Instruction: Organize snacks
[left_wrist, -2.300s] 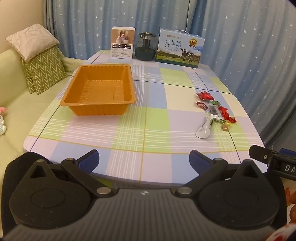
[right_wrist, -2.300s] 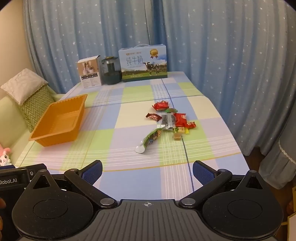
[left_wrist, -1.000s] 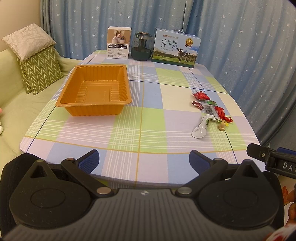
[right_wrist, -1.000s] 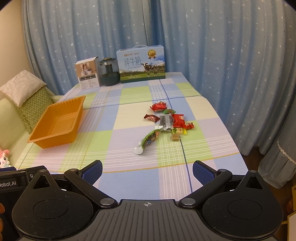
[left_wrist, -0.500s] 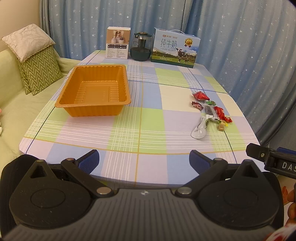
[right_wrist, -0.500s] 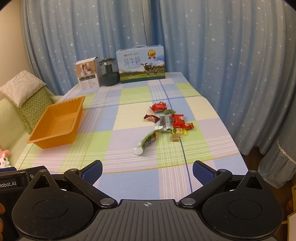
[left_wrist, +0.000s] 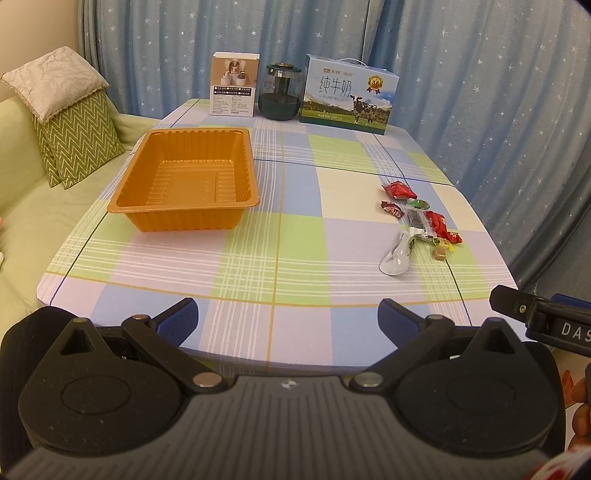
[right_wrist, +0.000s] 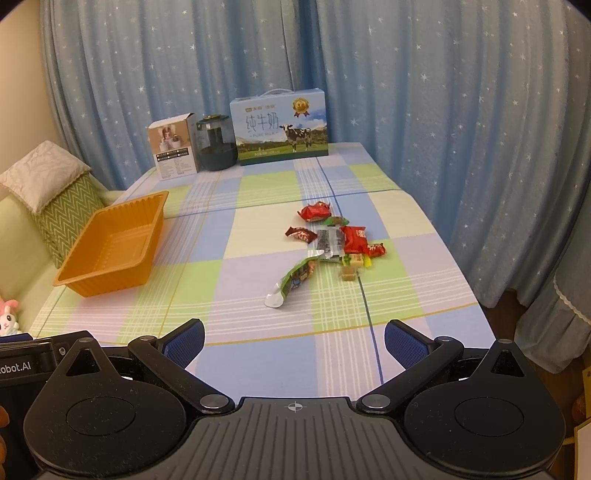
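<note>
Left view drifted right | small candies (right_wrist: 350, 274) indistinct | both jaws apart

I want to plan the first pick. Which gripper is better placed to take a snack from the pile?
The right gripper, probably: open, with the snack pile almost straight ahead. From the left gripper, the pile lies off to the right.
</note>
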